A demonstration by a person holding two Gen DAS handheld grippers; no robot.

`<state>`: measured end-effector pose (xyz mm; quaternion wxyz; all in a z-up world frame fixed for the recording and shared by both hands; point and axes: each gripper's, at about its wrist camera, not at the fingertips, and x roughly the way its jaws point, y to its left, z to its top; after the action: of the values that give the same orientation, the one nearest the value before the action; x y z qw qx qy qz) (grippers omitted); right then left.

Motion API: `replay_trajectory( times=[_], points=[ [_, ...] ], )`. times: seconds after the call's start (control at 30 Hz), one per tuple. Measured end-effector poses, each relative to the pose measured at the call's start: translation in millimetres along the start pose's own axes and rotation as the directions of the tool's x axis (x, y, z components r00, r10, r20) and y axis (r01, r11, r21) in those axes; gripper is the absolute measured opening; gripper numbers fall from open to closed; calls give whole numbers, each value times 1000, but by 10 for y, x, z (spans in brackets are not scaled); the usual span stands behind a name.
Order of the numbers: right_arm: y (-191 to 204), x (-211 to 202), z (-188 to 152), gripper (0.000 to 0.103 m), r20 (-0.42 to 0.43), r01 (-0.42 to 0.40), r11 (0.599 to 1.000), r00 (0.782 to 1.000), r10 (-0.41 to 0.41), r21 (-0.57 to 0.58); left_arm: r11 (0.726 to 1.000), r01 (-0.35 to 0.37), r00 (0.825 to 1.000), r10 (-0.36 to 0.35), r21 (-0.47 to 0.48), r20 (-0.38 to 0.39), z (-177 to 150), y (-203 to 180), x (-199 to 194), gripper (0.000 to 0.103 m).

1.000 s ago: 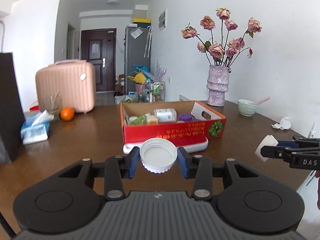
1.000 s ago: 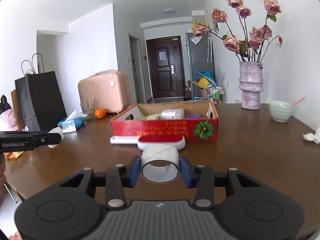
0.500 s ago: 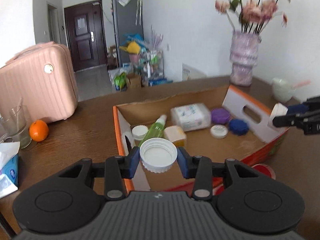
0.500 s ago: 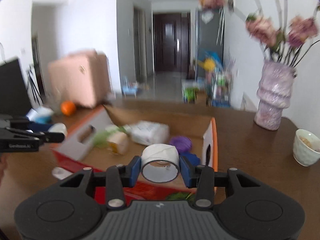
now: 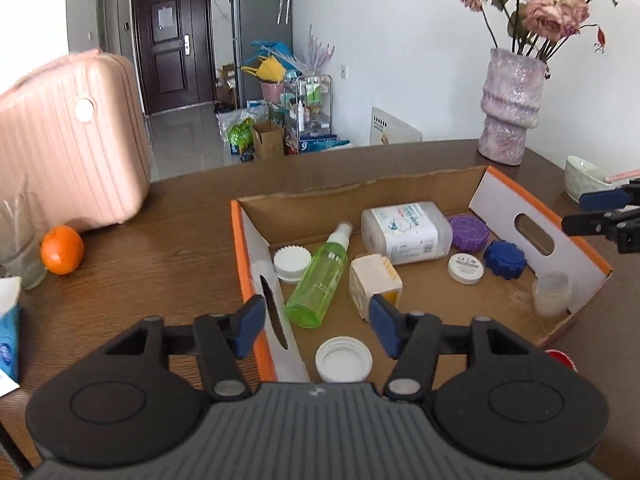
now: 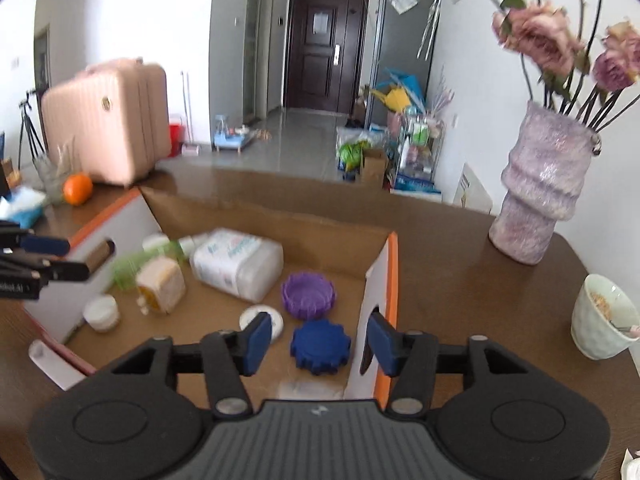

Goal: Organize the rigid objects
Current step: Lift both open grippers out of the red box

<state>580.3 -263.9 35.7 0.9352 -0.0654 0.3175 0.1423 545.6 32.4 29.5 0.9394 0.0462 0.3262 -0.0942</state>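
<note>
An orange-rimmed cardboard box [image 5: 448,184] holds a green spray bottle [image 5: 320,276], a white jar [image 5: 404,232], purple lid [image 5: 468,232] and blue lid [image 5: 505,259], among others. My left gripper [image 5: 318,330] is open over the box's near left corner; a white cap [image 5: 343,359] lies on the box floor below it. My right gripper [image 6: 318,342] is open over the box's right end, above the blue lid [image 6: 320,344]. A translucent white cup [image 5: 551,293] stands in the box's near right corner.
A pink suitcase [image 5: 68,140], an orange [image 5: 62,250] and a glass [image 5: 16,240] stand at the left. A vase of flowers [image 6: 540,200] and a small bowl [image 6: 604,316] stand to the right of the box. A tissue pack [image 5: 8,340] lies near left.
Both grippers moved forward over the box and opened. The white cap dropped from the left gripper onto the box floor; the white cup left the right gripper and stands in the box.
</note>
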Motion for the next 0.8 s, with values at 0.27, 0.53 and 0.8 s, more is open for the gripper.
replay_trajectory(
  times=[0.27,0.53,0.8],
  points=[
    [106,-575,59,63,56,-3,999,998,5,-32,1000,-18,997,19,-12,76,55,-74,-693,76],
    [261,-1263,-157,71,172,-38,999,984,40,-19,994,-79,972,94,-77,213,-223,-246,-1537,86],
    [481,-1894,-862,99,415,-15,998,910,-12,63,987,-109,903,148,-118,403,-966,-505,-2335,103]
  ],
)
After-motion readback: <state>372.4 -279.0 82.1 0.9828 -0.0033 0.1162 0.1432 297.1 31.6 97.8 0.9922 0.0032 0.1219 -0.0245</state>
